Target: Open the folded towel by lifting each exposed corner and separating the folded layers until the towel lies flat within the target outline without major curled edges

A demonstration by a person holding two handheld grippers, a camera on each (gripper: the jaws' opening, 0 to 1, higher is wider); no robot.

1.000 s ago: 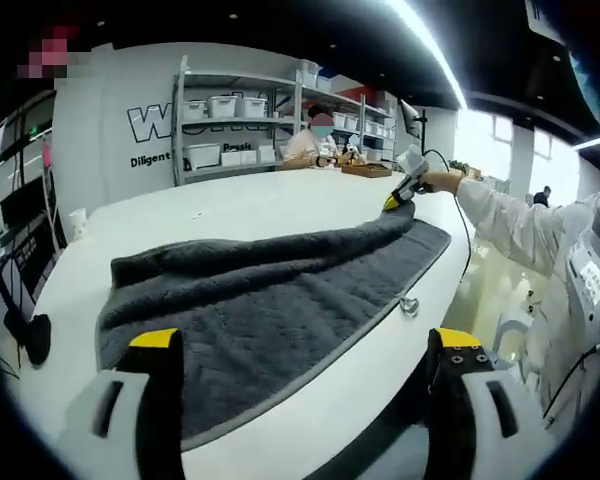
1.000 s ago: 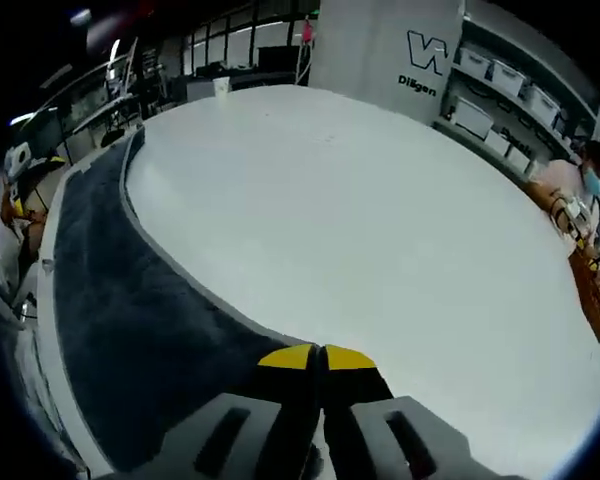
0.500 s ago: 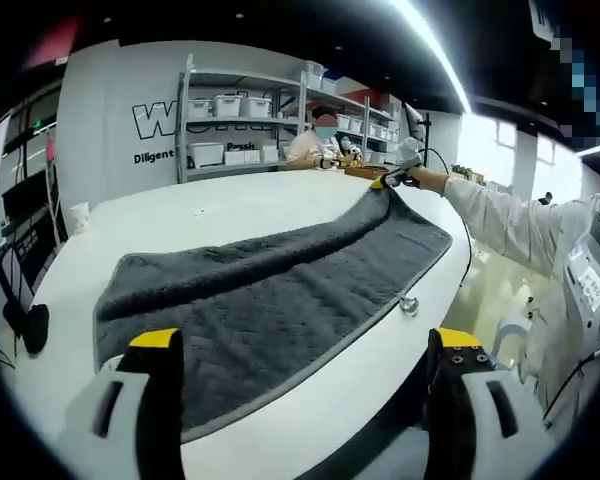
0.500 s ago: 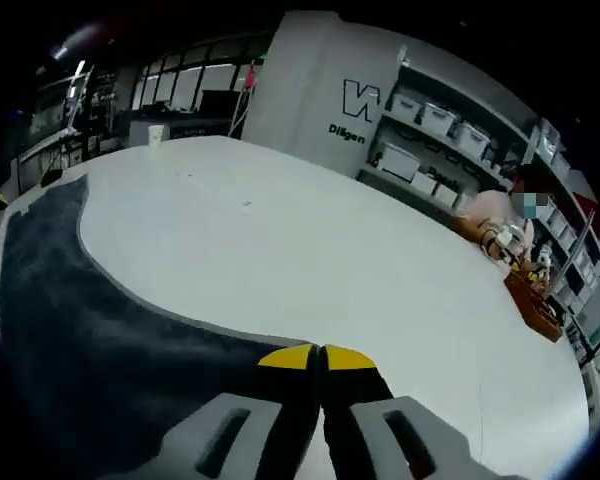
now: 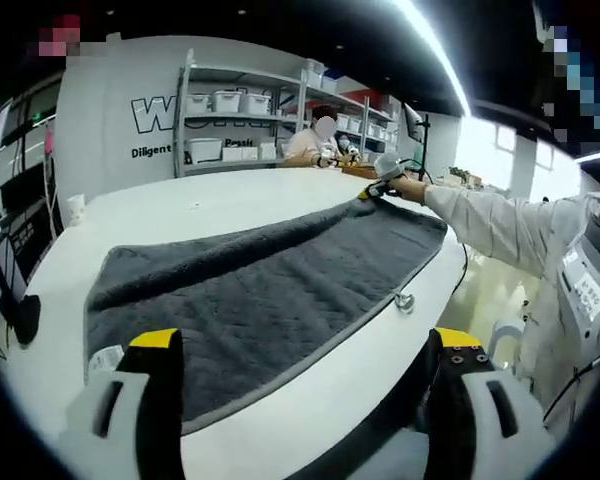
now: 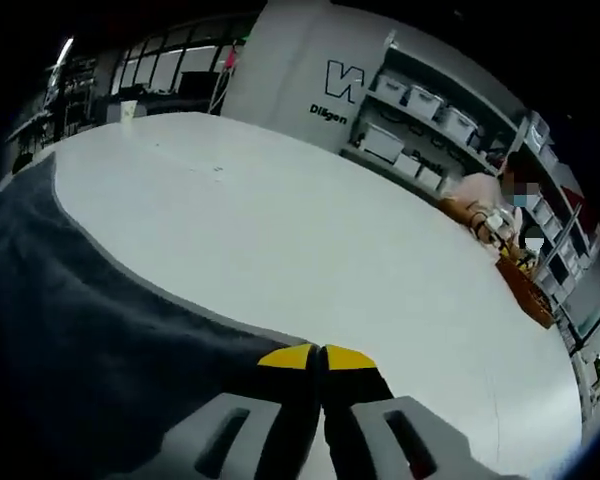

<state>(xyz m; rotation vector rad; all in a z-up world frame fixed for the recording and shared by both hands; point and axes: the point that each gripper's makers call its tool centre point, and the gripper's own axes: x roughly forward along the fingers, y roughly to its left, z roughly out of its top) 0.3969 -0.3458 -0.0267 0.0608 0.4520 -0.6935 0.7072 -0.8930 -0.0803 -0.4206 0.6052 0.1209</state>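
Note:
A dark grey towel point(image 5: 270, 290) with a lighter hem lies spread along the near side of a white table point(image 5: 180, 215). In the left gripper view my left gripper point(image 5: 305, 345) is open near the towel's close end, its yellow-tipped jaws wide apart above the table's edge. At the towel's far corner my right gripper point(image 5: 372, 189) pinches the cloth, held by a person's hand in a white sleeve. In the right gripper view the right gripper point(image 6: 318, 355) is shut on the towel point(image 6: 90, 330) at its corner, low over the table point(image 6: 310, 260).
A white paper cup point(image 5: 77, 216) stands at the table's far left. Shelves with white bins point(image 5: 230, 130) line the back wall. A person point(image 5: 315, 143) sits at the far side beside a wooden tray point(image 6: 525, 285). A dark cable end point(image 5: 20, 315) lies left.
The right gripper has carried the towel's far corner farther across the table and lower, spreading the top layer out. The left gripper has stayed open in place.

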